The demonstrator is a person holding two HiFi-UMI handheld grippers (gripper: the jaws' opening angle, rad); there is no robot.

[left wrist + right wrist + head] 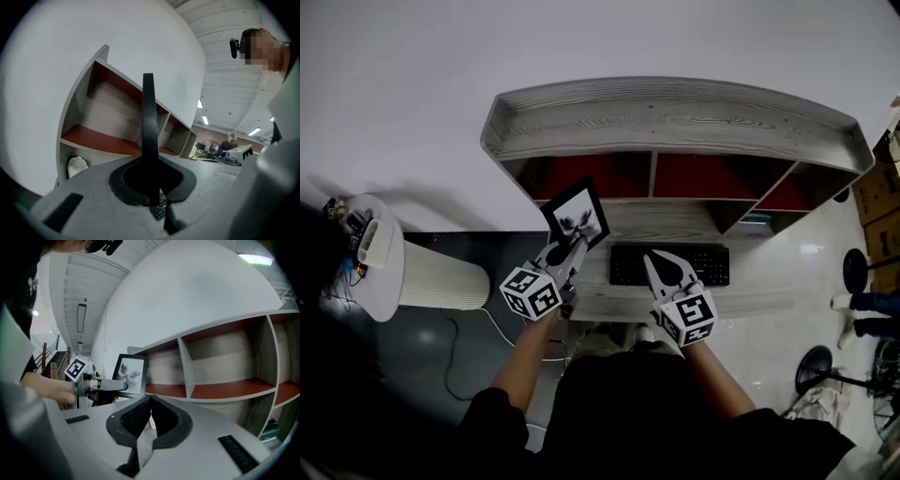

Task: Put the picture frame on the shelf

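A black picture frame (577, 216) with a pale flower print is held tilted over the desk, just in front of the shelf's left compartment. My left gripper (571, 247) is shut on its lower edge. In the left gripper view the picture frame (149, 126) shows edge-on as a dark upright strip between the jaws of the left gripper (151, 194). The wooden shelf (675, 117) has red-floored compartments (101, 140). My right gripper (652, 262) hovers over the keyboard, shut and holding nothing. From the right gripper view (149, 398) the picture frame (131, 374) stands at the left, before the shelf (225, 390).
A black keyboard (670, 264) lies on the desk under the shelf. A white ribbed cylinder (441, 275) stands on the floor to the left. A white bottle (77, 165) sits low beside the shelf. A green box (757, 218) sits in the lower right compartment.
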